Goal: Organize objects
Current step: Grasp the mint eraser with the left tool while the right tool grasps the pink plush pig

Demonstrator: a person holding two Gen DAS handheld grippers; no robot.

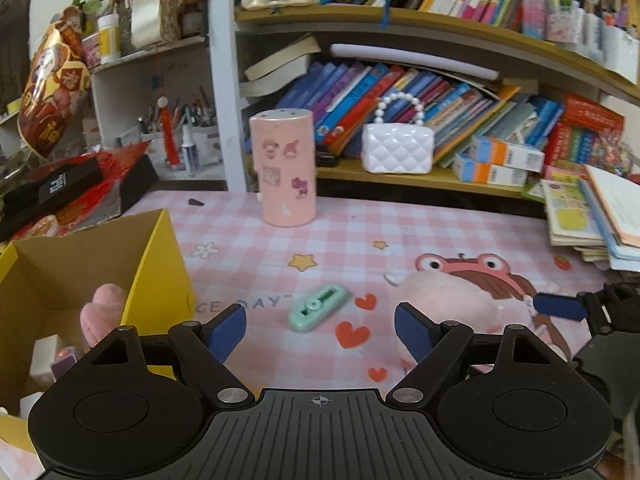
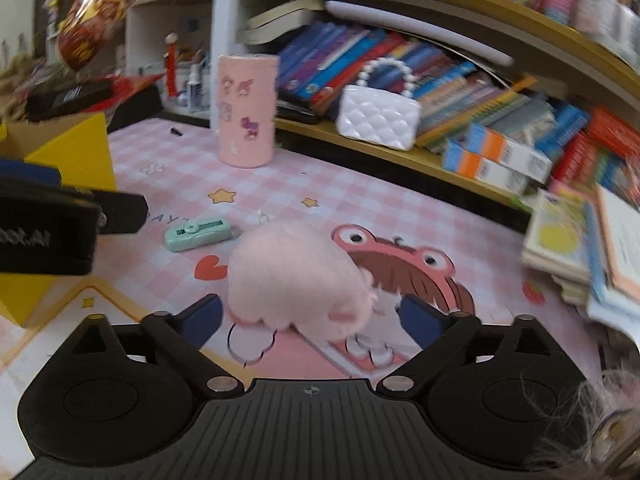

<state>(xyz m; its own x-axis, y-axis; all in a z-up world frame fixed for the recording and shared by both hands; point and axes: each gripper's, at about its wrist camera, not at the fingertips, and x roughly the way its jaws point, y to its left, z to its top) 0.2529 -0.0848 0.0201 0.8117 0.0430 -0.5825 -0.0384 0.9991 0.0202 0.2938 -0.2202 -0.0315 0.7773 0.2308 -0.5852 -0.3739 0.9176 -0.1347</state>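
A pink plush toy (image 2: 296,276) lies on the pink checked desk mat between the open fingers of my right gripper (image 2: 312,314), not clamped; it also shows in the left wrist view (image 1: 456,300). A mint-green correction tape (image 1: 319,306) lies on the mat just ahead of my left gripper (image 1: 320,332), which is open and empty; it also shows in the right wrist view (image 2: 198,234). A yellow cardboard box (image 1: 156,264) stands at the left with a pink plush (image 1: 102,312) and small items inside. A pink cylindrical canister (image 1: 286,168) stands upright at the back.
A bookshelf (image 1: 400,176) with books, a white quilted purse (image 1: 398,148) and boxes runs behind the mat. A stack of books (image 1: 592,216) sits at the right. Red and black boxes (image 1: 72,188) lie at the left, behind the yellow box.
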